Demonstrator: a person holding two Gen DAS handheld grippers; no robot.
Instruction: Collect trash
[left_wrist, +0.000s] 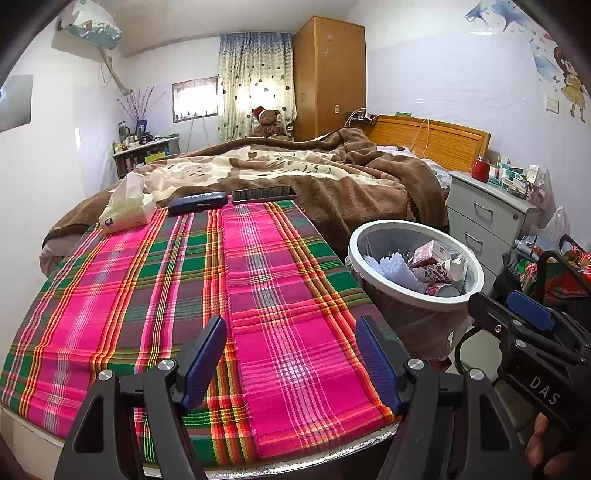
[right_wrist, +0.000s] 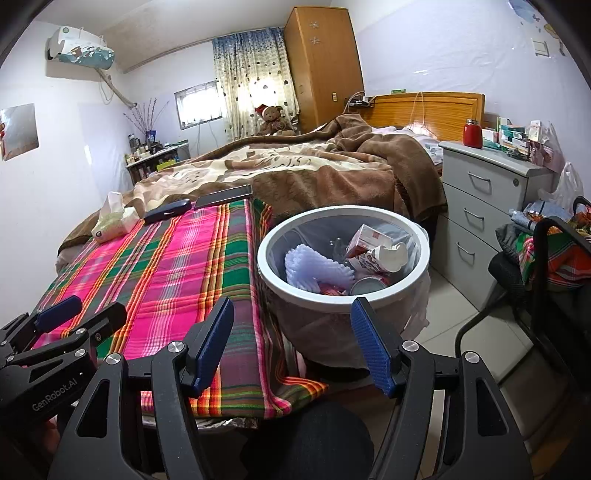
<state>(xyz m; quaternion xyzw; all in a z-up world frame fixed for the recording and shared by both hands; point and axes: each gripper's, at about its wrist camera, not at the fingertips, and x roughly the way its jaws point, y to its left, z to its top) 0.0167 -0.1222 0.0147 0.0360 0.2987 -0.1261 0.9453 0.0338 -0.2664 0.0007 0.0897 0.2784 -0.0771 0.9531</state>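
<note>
Both claws are spread apart and holding nothing, the left gripper (left_wrist: 291, 360) hovering over the plaid cloth (left_wrist: 207, 295) and the right gripper (right_wrist: 291, 345) aimed at the bin (right_wrist: 341, 295) just beside the bed, which makes me think the pickup is basically done since the trash (right_wrist: 369, 254) (a carton, a paper cup, a can, some foam netting) already sits inside it. Going left to right across the far end of the cloth there's a tissue pack (left_wrist: 127, 212), a dark case (left_wrist: 197, 202) and a phone (left_wrist: 265, 194), probably keepers. Beyond that, a rumpled brown blanket (left_wrist: 332, 177), with a cluttered gray nightstand (right_wrist: 491, 206) off to the right.
</note>
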